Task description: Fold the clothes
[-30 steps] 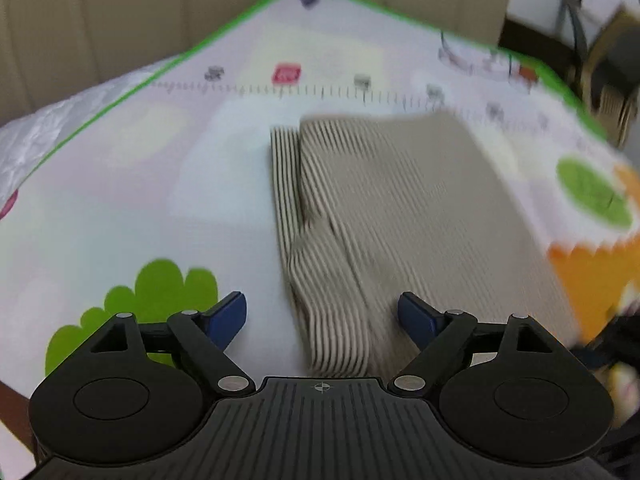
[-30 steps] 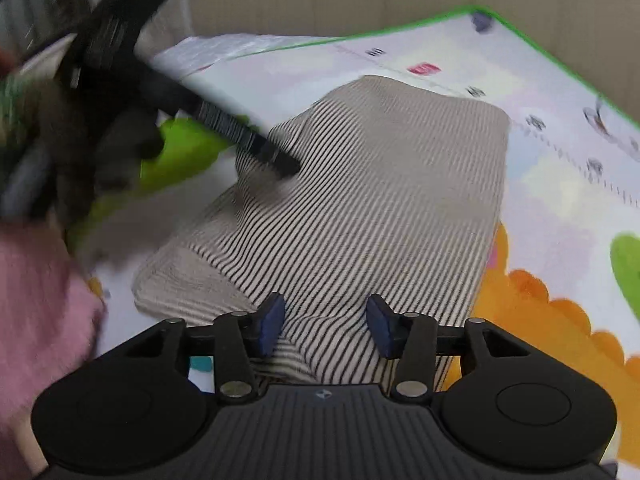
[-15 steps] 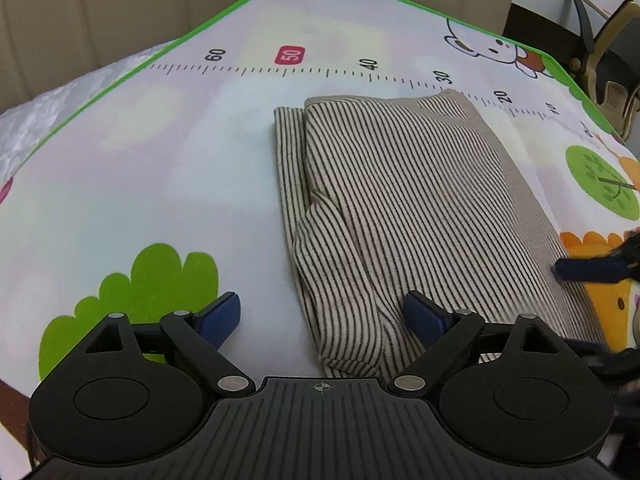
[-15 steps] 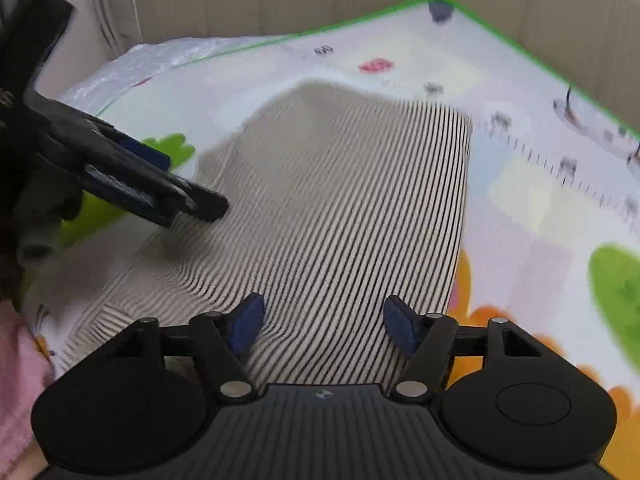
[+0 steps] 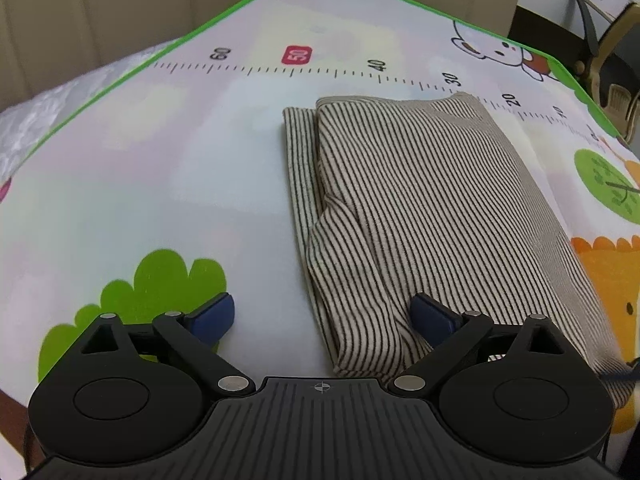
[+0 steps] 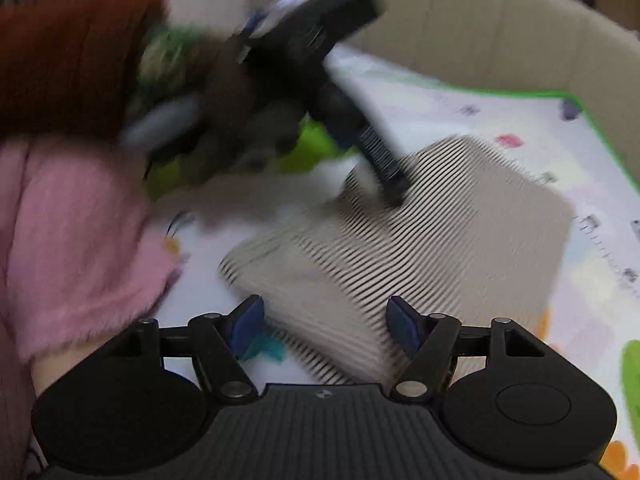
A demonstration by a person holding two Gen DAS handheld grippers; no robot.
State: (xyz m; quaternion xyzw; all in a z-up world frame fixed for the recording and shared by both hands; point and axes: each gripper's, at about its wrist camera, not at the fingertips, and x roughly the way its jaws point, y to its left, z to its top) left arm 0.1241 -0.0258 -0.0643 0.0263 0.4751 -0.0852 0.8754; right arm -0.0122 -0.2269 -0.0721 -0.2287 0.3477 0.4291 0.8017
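- Two views, one sharp and one smeared: the left wrist camera is crisp, the right wrist camera is blurred throughout.
- Left wrist view: the left gripper (image 5: 322, 316) has its jaws spread wide, holding nothing. One blue pad sits over the play mat (image 5: 160, 184), the other over the near edge of the striped garment (image 5: 420, 208).
- That garment lies folded flat on the mat, right of centre, with a narrower striped layer showing along its left side and its far edge near the printed ruler (image 5: 300, 70).
- Only this view shows the ruler numbers, the bear drawing (image 5: 496, 50) and the green tree print (image 5: 160, 284).
- Right wrist view: the right gripper (image 6: 324, 326) is likewise spread apart and empty, poised over the garment's (image 6: 440, 240) near corner.
- Only here do the left gripper's body (image 6: 320, 40), seen from outside with its tip at the cloth, and a pink sleeve (image 6: 72, 240) appear.
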